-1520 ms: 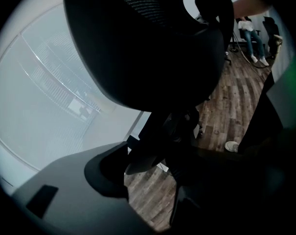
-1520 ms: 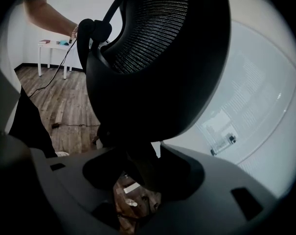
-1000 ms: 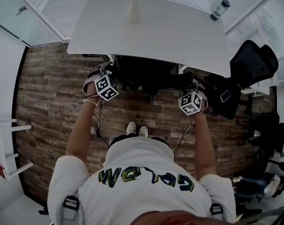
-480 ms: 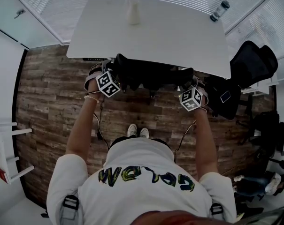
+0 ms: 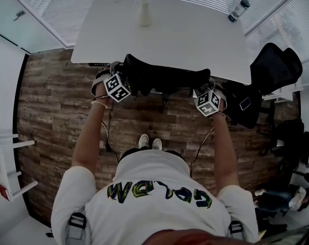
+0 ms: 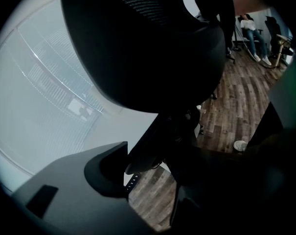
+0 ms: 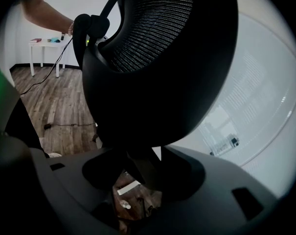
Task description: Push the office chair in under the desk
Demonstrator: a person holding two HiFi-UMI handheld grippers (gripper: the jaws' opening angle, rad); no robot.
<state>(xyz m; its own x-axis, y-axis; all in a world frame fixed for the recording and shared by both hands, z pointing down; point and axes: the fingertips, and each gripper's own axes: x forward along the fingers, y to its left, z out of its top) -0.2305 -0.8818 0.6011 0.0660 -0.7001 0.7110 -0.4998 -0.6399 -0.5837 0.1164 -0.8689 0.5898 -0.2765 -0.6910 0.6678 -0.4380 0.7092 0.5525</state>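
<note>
A black mesh-backed office chair (image 5: 164, 78) stands at the near edge of the white desk (image 5: 164, 34), its seat hidden beneath the top. My left gripper (image 5: 124, 83) holds the backrest's left edge and my right gripper (image 5: 201, 92) its right edge. In the left gripper view the chair (image 6: 143, 48) fills the frame and its dark frame lies in the jaws of that gripper (image 6: 152, 165). The right gripper view shows the mesh back (image 7: 157, 62) with its stem clamped in wide-set jaws (image 7: 148, 168).
A pale cup (image 5: 144, 11) and a bottle (image 5: 239, 10) stand on the desk. A second black chair (image 5: 274, 68) and a dark bag (image 5: 243, 106) crowd the right. A white side table (image 5: 6, 172) sits at the left. The floor is wood plank.
Both grippers and the chair have moved forward toward the desk; the backrest now sits against the desk's near edge.
</note>
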